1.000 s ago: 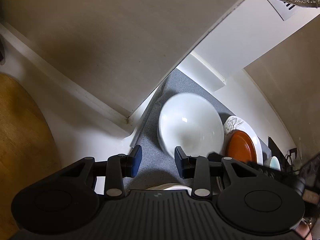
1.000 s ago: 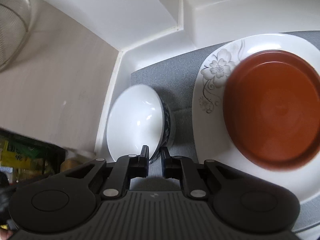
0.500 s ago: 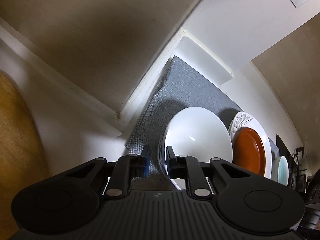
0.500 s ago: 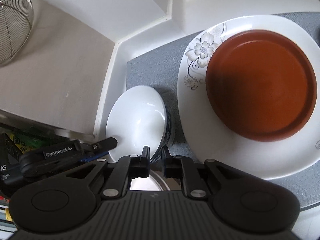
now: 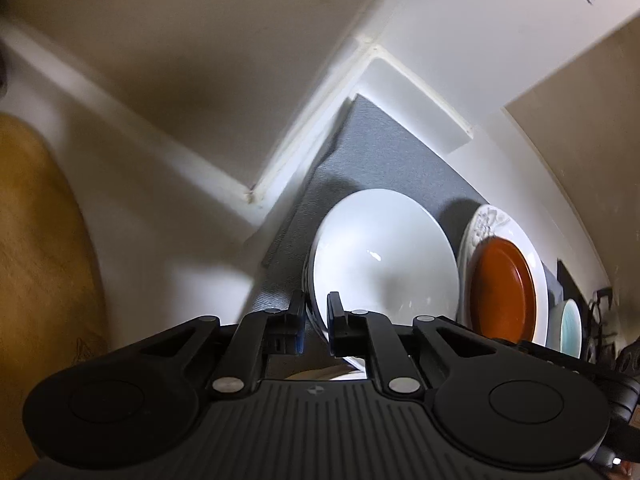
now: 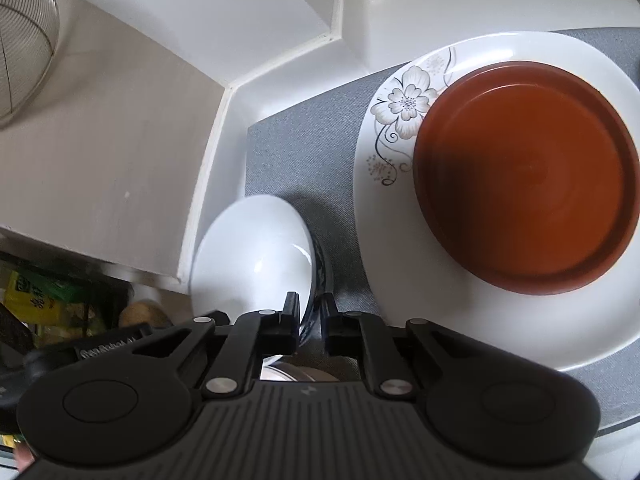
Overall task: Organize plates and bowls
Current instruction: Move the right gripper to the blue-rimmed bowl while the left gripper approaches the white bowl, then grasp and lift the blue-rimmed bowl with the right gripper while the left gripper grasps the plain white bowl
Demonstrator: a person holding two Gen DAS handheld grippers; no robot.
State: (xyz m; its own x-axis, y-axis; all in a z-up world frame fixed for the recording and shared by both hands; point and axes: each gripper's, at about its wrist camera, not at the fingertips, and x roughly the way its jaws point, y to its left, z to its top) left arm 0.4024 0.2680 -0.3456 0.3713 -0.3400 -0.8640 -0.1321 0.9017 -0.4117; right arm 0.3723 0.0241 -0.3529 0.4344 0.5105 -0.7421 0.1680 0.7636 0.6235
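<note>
- Since a second ago the left tool (image 5: pixel 316 322) has closed its jaws onto the near rim of the bowl (image 5: pixel 384 256).
- Right tool (image 6: pixel 310 320) pinches the same bowl's rim from the opposite side.
- Bowl sits on the grey mat (image 6: pixel 304 148), just left of the flowered plate (image 6: pixel 404 104).
- Brown dish (image 6: pixel 524 184) lies on that plate.

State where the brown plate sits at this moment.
In the right wrist view the brown plate lies at upper right, stacked on the flowered white plate on the grey mat, right of the white bowl.
</note>
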